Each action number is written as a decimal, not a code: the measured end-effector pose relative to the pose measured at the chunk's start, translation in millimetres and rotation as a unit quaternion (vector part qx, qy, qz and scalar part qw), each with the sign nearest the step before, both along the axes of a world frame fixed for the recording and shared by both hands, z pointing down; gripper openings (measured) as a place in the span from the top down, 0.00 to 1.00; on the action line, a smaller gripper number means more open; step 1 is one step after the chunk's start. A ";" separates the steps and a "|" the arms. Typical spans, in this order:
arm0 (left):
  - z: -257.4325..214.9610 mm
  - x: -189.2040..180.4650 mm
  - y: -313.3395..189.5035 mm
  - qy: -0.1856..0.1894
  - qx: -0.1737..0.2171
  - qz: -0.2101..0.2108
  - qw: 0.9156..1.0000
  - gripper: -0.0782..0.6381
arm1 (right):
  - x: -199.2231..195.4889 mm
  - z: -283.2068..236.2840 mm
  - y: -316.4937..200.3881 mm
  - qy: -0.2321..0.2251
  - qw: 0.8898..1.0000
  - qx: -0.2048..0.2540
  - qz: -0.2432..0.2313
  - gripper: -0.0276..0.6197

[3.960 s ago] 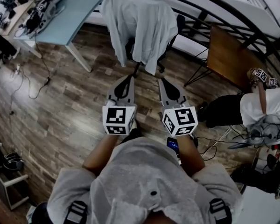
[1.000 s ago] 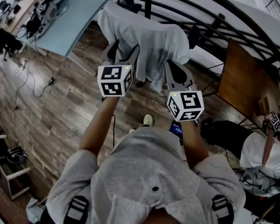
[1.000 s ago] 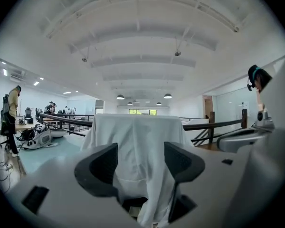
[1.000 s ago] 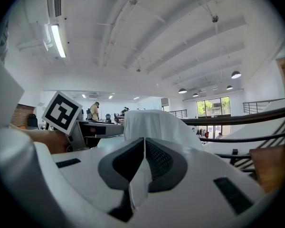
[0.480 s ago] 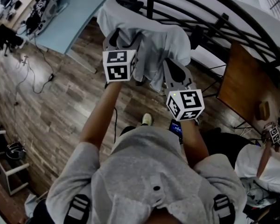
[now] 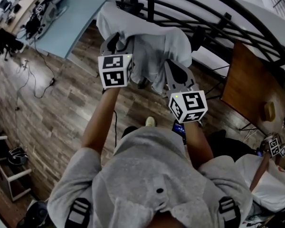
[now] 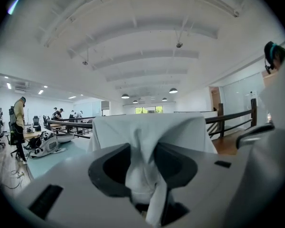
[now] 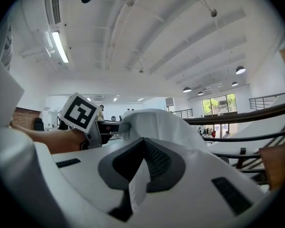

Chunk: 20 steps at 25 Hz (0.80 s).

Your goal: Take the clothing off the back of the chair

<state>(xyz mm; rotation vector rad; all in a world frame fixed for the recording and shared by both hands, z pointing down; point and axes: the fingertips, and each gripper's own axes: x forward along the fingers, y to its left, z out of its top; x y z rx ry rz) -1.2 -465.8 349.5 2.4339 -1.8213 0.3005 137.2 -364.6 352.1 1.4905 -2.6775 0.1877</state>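
A pale shirt point(image 6: 156, 42) hangs draped over the back of an office chair point(image 6: 197, 36). It covers the backrest, and its folds fall down the near side toward the wood-plank floor point(image 6: 52, 108). The chair stands in front of a dark railing point(image 6: 180, 13), with a pale blue table point(image 6: 71, 18) off to the left and a brown wooden table point(image 6: 247, 84) to the right.

A person in a grey hooded top reaches both grippers forward into the garment. The left gripper point(image 6: 118, 41) is at the shirt's upper left part, near the top of the backrest. In the left gripper view, a thick bunched fold of the shirt point(image 7: 147, 127) runs down between its fingers point(image 7: 175, 163), which are closing on it, and the cloth fills the gap from side to side.

The right gripper point(image 6: 172, 66) is lower and further right, at the shirt's hanging front. In the right gripper view, its fingers point(image 8: 156, 160) are pressed together with a thin flap of the shirt point(image 8: 156, 122) pinched in the seam between them. The rest of the fabric rises beyond the tips. The left gripper's marker cube point(image 8: 78, 112) shows beside the cloth at the left of that view.
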 end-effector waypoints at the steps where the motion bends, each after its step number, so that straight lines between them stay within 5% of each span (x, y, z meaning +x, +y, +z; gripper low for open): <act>1: -2.5 3.7 4.3 -0.004 0.007 0.003 1.000 0.69 | 0.1 -1.1 -0.8 -0.001 1.000 0.001 0.000 0.94; 4: -7.0 12.5 6.1 -0.025 0.020 0.009 0.999 0.76 | -2.0 0.0 -3.8 -0.001 1.000 0.001 -0.004 0.94; 9: -12.9 11.8 8.7 0.002 0.027 0.016 0.999 0.87 | -3.9 5.5 -4.1 0.002 1.000 -0.001 -0.006 0.94; 20: -47.9 -1.2 19.8 0.015 0.073 0.008 0.997 0.87 | 3.0 -4.5 -14.0 -0.006 1.000 0.011 0.021 0.93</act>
